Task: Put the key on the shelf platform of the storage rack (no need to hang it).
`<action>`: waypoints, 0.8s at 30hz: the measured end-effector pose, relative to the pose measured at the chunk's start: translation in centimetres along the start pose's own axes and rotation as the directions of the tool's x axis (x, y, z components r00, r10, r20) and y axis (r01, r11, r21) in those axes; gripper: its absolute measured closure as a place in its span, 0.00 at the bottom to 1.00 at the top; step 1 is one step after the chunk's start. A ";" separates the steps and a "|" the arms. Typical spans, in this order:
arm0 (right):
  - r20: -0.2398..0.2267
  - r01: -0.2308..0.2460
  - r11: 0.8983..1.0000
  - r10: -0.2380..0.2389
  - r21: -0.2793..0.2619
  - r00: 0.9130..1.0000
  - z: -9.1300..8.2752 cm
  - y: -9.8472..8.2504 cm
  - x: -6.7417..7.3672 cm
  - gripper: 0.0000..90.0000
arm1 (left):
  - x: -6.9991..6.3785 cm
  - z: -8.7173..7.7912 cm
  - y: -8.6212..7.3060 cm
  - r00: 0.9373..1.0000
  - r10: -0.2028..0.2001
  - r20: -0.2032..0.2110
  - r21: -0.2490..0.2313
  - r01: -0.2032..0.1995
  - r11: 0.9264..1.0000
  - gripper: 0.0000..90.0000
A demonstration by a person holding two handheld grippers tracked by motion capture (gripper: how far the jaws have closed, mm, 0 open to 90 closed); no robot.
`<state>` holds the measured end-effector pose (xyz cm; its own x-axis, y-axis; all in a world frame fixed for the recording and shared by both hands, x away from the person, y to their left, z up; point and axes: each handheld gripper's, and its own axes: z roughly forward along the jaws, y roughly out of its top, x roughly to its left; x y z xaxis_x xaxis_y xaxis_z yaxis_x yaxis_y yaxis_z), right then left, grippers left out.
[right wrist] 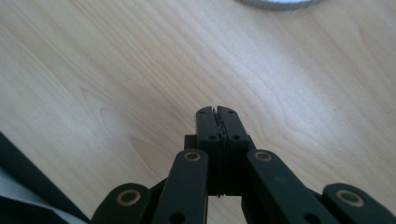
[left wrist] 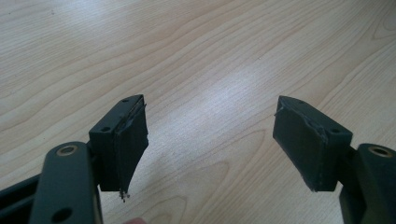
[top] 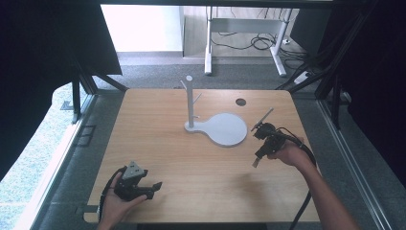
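worktop (top: 201, 163): pale wood, takes up most of the high view; small dark round hole (top: 241, 101) near the far right corner; grey carpet all round it

stand (top: 216, 125): white thing sitting a bit right of centre toward the far side; flat round base (top: 225, 129) with an upright post (top: 190, 103) rising at its left end; the post has a couple of short pegs sticking out up top; it's the nearest thing to the right gripper, though not touching it; its rim peeks in at the top edge of the right gripper view (right wrist: 280, 3)

left gripper (top: 152, 188): near left corner, held in the person's left hand (top: 115, 203), low over the wood; jaws spread wide with nothing between them, you just see bare wood grain in the gap in the left gripper view (left wrist: 210, 135); grey three-cornered plate on top

right gripper (top: 256, 161): right side, just near-right of the round base, held in the right hand (top: 287, 153); jaws squeezed fully together, pads face to face, nothing pinched in there (right wrist: 217, 114); tips point down at the bare wood; cable trails back along the forearm
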<state>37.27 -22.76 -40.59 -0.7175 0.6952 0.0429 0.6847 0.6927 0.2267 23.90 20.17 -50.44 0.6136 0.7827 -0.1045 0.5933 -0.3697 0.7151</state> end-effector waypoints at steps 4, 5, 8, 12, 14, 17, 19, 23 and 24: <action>-0.014 -0.001 1.000 0.001 -0.005 1.000 -0.3 0.8 -0.1 1.00 | 0.0 0.1 0.0 1.000 0.003 0.001 0.006 -0.003 1.000 0.29; -0.009 0.001 1.000 -0.001 -0.006 1.000 -0.3 1.0 -0.1 1.00 | 0.0 0.1 0.0 1.000 0.003 0.001 0.006 -0.003 1.000 0.29; -0.008 0.007 1.000 -0.008 -0.001 1.000 -0.3 1.5 -0.2 1.00 | -0.1 0.0 0.0 1.000 0.003 -0.001 0.006 -0.003 1.000 0.29; -0.002 0.006 1.000 -0.006 -0.010 1.000 -0.4 2.1 -0.2 1.00 | -0.1 0.0 0.1 1.000 0.004 -0.002 0.003 -0.004 1.000 0.29; -0.004 -0.002 1.000 0.002 -0.016 1.000 -0.5 2.2 -0.2 1.00 | -0.1 0.0 0.1 1.000 0.002 -0.002 0.001 -0.002 1.000 0.29; -0.009 -0.004 1.000 0.004 -0.018 1.000 -0.4 2.5 -0.4 1.00 | -0.1 0.0 0.0 1.000 0.003 0.000 0.001 -0.003 1.000 0.29; -0.015 -0.001 1.000 0.001 -0.014 1.000 -0.3 2.7 -0.5 1.00 | 0.0 0.0 0.0 1.000 0.005 0.001 0.002 -0.005 1.000 0.29; -0.017 -0.004 1.000 0.004 -0.013 1.000 -0.2 3.3 -0.6 1.00 | 0.0 0.0 0.0 1.000 0.001 0.001 0.002 -0.001 1.000 0.29; -0.017 -0.004 1.000 0.004 -0.013 1.000 -0.2 3.3 -0.6 1.00 | 0.0 -0.1 0.0 1.000 0.000 0.000 0.002 0.000 1.000 0.29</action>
<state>39.97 -20.93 -39.68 -0.7168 0.6946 0.0605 0.6860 0.6871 0.2394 23.88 20.15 -50.37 0.6137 0.7826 -0.1049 0.5944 -0.3704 0.7138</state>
